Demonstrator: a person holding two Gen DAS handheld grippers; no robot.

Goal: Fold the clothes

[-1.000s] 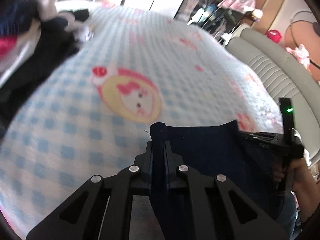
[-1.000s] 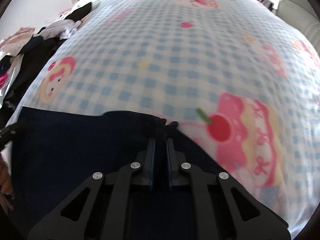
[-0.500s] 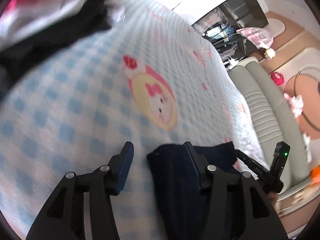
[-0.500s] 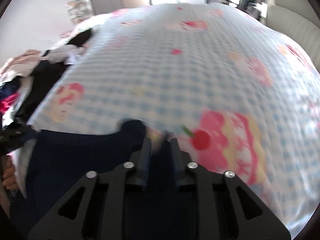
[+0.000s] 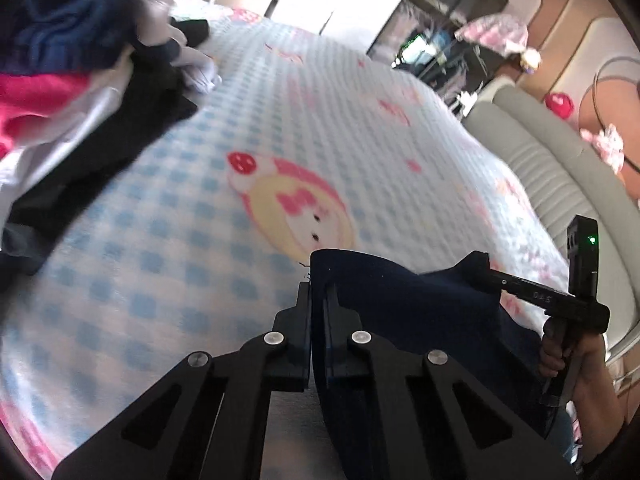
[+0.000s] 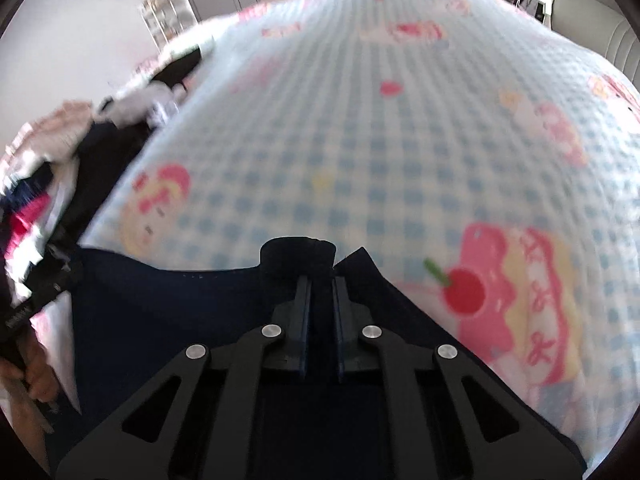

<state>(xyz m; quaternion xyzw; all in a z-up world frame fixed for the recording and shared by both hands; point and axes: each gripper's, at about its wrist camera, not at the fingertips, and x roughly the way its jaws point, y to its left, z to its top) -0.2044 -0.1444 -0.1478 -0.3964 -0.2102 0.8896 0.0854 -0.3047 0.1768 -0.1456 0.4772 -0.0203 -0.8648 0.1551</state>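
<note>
Jaws of the left gripper (image 5: pixel 318 304) are pinched tight on one top corner of the dark blue cloth (image 5: pixel 404 320) at the bottom middle of the left view, and the cloth runs sideways from there to the right gripper (image 5: pixel 480 264) at the right edge, above the checked bed (image 5: pixel 280 100), with the clothes pile (image 5: pixel 80 80) far off at the upper left. Over in the right view, the right gripper (image 6: pixel 320 300) is squeezed shut on the other top corner at the bottom middle, the cloth (image 6: pixel 168 312) stretches left to the left gripper (image 6: pixel 60 276) at the left edge, and it hangs down toward the bottom of the frame. Both hands look just as near to it, so I think the next move is to lay the cloth flat on the open bed in front.
</note>
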